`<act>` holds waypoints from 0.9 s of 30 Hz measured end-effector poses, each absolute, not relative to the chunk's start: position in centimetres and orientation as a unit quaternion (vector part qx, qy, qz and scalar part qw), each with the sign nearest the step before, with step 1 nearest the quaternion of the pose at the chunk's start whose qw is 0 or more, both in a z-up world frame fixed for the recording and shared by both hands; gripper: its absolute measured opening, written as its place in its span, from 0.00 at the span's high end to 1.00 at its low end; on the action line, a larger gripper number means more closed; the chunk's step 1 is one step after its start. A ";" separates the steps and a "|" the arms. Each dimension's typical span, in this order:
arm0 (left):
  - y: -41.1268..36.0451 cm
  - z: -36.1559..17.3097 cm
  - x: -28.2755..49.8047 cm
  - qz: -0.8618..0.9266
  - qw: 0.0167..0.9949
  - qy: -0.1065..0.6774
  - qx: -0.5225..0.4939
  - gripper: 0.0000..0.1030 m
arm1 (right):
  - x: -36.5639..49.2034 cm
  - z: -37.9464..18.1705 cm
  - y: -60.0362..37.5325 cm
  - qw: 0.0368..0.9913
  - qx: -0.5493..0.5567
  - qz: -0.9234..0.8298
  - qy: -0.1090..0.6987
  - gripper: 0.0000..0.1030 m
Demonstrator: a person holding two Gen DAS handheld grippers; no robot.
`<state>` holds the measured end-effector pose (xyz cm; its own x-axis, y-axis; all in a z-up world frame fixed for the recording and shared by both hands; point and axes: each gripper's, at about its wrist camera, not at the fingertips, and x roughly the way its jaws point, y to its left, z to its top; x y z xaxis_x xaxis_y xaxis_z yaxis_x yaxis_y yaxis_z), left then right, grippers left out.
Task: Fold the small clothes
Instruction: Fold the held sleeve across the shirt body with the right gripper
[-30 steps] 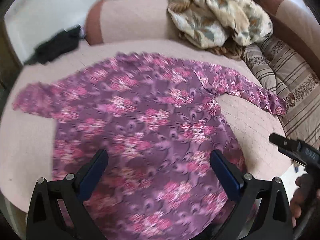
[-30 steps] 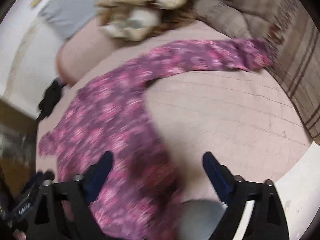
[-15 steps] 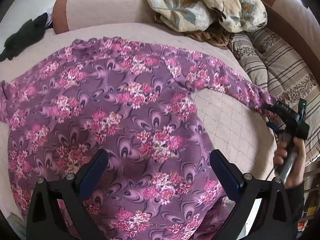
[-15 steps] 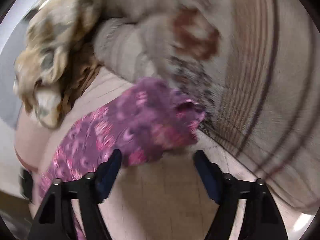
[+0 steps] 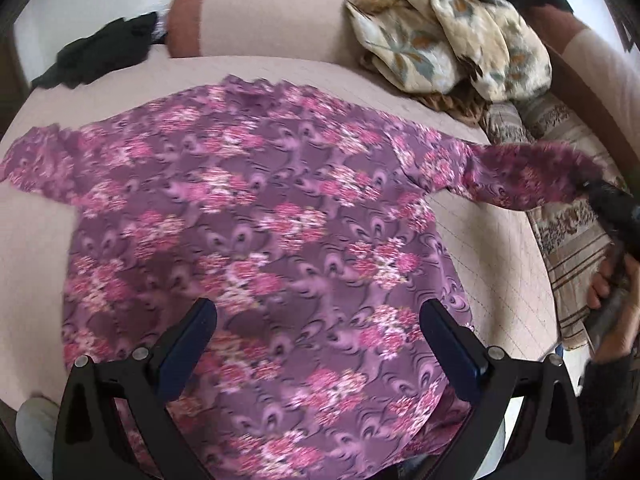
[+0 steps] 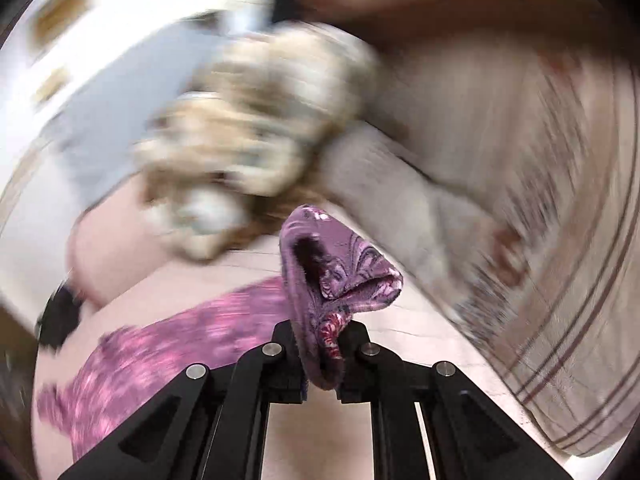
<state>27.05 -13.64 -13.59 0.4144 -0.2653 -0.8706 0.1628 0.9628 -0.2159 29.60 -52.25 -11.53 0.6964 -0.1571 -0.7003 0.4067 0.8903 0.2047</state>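
One purple top (image 5: 248,240) flat, sleeves (image 5: 520,176) sideways; R gripper (image 6: 320,344) closing on cuff.

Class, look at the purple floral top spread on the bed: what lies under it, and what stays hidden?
Under the purple floral top lies the pink quilted bed cover, visible only around its edges. Whatever is beneath the top's middle is covered. Its sleeve cuff is lifted, pinched in the right gripper.

Lower hem of the purple floral top (image 5: 256,240) cut off by the bottom edge, partly behind the left gripper (image 5: 318,340). Right gripper (image 5: 612,208) at right edge smeared, jaws hidden. In the right wrist view, cream patterned blanket (image 6: 256,132) and striped cushion (image 6: 540,200) blurred beyond detail; sleeve cuff (image 6: 332,280) partly buried between pinching jaws.
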 end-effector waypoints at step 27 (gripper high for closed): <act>4.5 -20.3 27.1 -0.100 0.796 0.564 -0.195 0.02 | 22.1 -21.9 -20.9 0.798 0.128 0.179 0.561 0.26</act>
